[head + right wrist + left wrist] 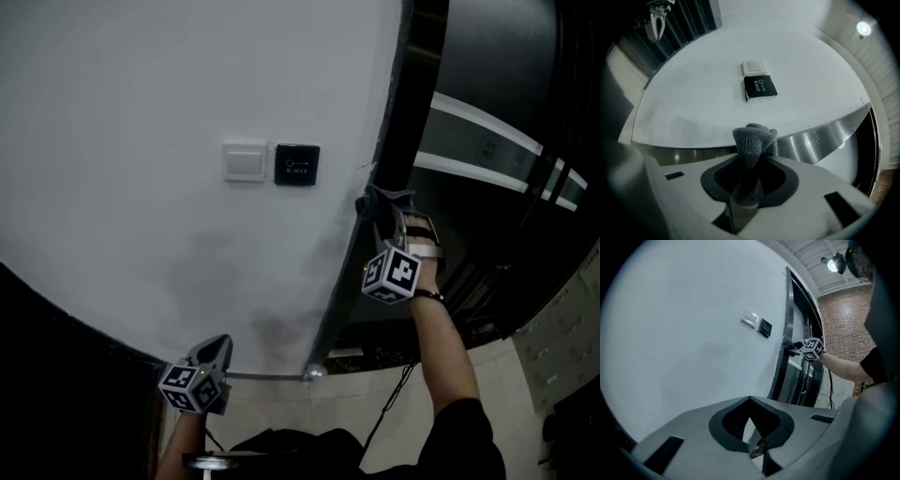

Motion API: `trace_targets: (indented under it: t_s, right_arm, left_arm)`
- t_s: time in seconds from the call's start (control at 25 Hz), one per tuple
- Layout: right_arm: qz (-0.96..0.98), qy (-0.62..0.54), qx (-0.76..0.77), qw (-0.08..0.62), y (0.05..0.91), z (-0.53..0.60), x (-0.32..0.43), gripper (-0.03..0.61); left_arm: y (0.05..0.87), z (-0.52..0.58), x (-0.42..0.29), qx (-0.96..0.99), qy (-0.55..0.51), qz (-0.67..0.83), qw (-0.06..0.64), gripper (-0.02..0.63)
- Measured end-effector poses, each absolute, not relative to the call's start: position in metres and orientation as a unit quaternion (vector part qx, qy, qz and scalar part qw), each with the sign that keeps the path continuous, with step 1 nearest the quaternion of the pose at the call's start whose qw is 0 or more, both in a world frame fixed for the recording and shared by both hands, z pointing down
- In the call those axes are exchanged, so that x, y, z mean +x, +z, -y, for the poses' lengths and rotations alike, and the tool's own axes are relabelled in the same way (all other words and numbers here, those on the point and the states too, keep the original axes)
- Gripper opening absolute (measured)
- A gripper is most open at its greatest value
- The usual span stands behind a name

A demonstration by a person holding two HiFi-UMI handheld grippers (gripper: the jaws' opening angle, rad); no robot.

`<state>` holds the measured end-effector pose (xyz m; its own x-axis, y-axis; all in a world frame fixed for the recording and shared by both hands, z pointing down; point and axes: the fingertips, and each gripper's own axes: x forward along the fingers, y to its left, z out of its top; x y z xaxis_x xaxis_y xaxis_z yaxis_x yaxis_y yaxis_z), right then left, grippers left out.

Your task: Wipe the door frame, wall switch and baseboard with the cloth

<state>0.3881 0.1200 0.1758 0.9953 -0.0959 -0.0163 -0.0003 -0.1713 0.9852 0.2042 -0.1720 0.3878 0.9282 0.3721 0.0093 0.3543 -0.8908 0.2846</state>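
Note:
My right gripper (373,208) is shut on a grey cloth (753,140), and the cloth's bunched end (386,197) presses against the metal door frame (361,225) at about switch height. On the white wall left of it are a white wall switch (245,161) and a black exit button (296,165). The right gripper view has the switch (754,68) and the button (760,86) just beyond the cloth. Low on the wall, my left gripper (217,343) is shut with nothing in it. From there the right gripper (791,347) shows at the frame (780,357).
A dark glass door (487,141) with pale stripes fills the space right of the frame. Pale floor tiles (281,403) lie below the wall's foot. A cable (389,403) hangs from the right arm. A brick wall (843,319) and a ceiling lamp (834,263) lie beyond the door.

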Motion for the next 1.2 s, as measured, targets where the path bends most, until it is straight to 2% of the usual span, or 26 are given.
trace_targets:
  t_s: [0.48, 0.68, 1.2]
  right_arm:
    - [0.084, 0.004, 0.756, 0.649, 0.254, -0.125, 0.388, 0.094]
    - [0.092, 0.022, 0.763, 0.64, 0.278, -0.129, 0.387, 0.094]
    - [0.13, 0.054, 0.771, 0.622, 0.333, -0.128, 0.386, 0.094]
  left_arm:
    - [0.399, 0.155, 0.205, 0.969, 0.049, -0.199, 0.138, 0.002]
    - [0.399, 0.15, 0.209, 0.971, 0.056, -0.201, 0.119, 0.002]
    - [0.411, 0.137, 0.211, 0.968, 0.074, -0.206, 0.121, 0.002]
